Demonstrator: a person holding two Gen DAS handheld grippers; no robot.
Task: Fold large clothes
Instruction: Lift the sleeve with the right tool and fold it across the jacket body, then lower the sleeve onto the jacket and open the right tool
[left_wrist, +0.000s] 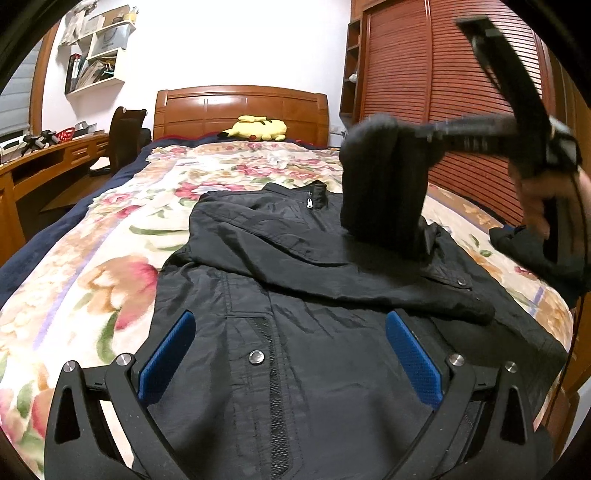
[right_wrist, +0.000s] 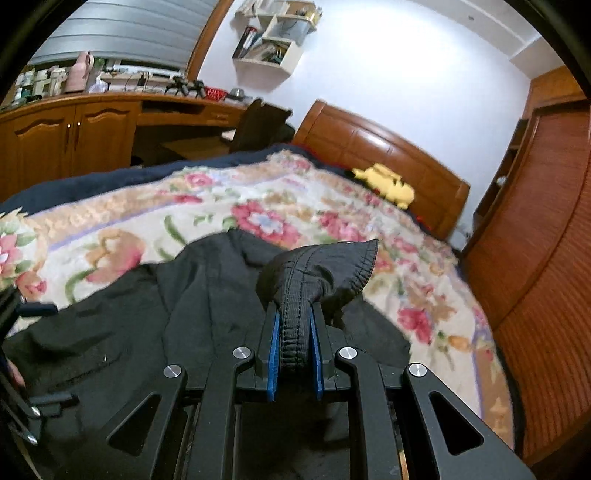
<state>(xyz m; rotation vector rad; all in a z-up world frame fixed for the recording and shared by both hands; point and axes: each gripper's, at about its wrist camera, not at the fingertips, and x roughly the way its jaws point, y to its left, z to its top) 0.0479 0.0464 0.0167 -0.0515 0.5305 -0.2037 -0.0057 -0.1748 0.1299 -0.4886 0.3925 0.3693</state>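
Observation:
A black jacket (left_wrist: 295, 295) lies spread on the floral bedspread (left_wrist: 92, 266), collar toward the headboard, one sleeve folded across its chest. My left gripper (left_wrist: 291, 325) is open and empty, its blue pads (left_wrist: 168, 350) low over the jacket's lower front. My right gripper (right_wrist: 294, 314) is shut on the ribbed cuff (right_wrist: 295, 328) of the other sleeve. In the left wrist view the right gripper (left_wrist: 424, 134) holds that sleeve (left_wrist: 380, 192) lifted above the jacket's right shoulder. The jacket also shows in the right wrist view (right_wrist: 129, 332).
A yellow plush toy (left_wrist: 258, 128) lies by the wooden headboard (left_wrist: 240, 107). A wooden desk (left_wrist: 37, 162) and chair (left_wrist: 125, 136) stand left of the bed. A slatted wooden wardrobe (left_wrist: 424, 74) stands on the right. Another dark garment (left_wrist: 532, 251) lies at the bed's right edge.

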